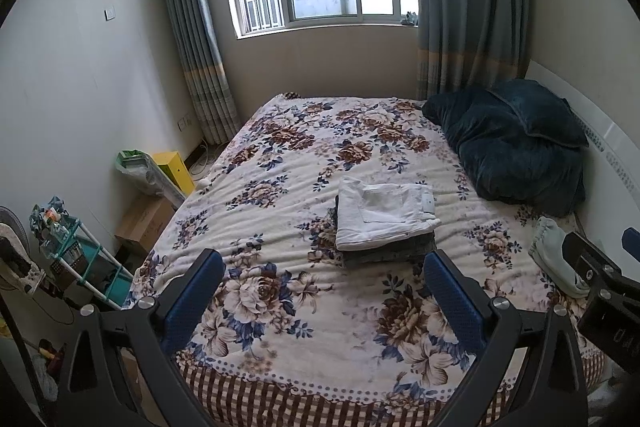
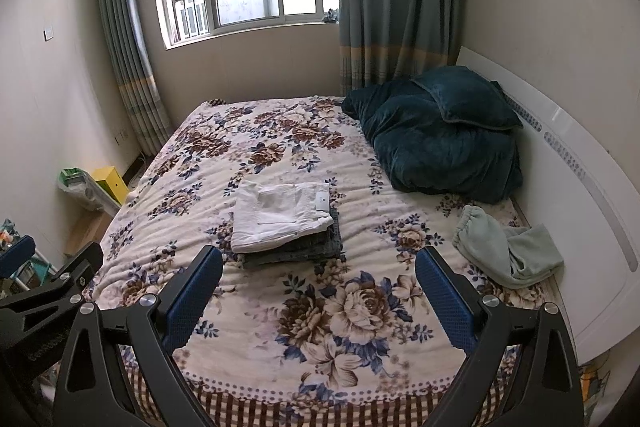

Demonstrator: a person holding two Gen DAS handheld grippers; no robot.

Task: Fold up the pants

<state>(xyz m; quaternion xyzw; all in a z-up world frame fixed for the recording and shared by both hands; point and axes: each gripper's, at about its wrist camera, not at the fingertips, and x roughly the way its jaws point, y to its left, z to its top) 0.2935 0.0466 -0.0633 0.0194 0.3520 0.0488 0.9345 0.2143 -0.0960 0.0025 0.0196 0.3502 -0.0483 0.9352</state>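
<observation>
Left wrist view: my left gripper [image 1: 320,297] hangs over the near edge of the bed w/ the floral fleece cover [image 1: 280,163], blue-padded fingers [image 1: 192,301] spread wide, nothing between them. It's level, pointing along the bed toward the window. Mid-bed, well clear of every edge, sits the folded white denim pants [image 1: 384,217], squared up on top of a folded dark grey pair [image 1: 384,253]. So two pairs look done and stacked. Toward the bed's right edge a pale green fleece garment [image 1: 554,255] lies crumpled; can't tell if it's pants, but if so that's what's left. Part of my right gripper shows at the frame's right side, in front of that green piece, held up off the cover.

Right wrist view: right gripper [image 2: 318,297] is in the same pose, over the near edge, fingers wide apart and empty, aimed up the bed. The white pants [image 2: 280,217] are ahead and a bit left, the grey pair [image 2: 304,253] poking out underneath on the near and right sides. The green garment [image 2: 508,251] is ahead-right, bunched near the right edge just below the heaped dark teal plush quilt [image 2: 444,135] in the far right corner. Neither tool touches any cloth. My read: fold on the stack is finished, both tools idle btwn items; green piece untouched, still unfolded.
</observation>
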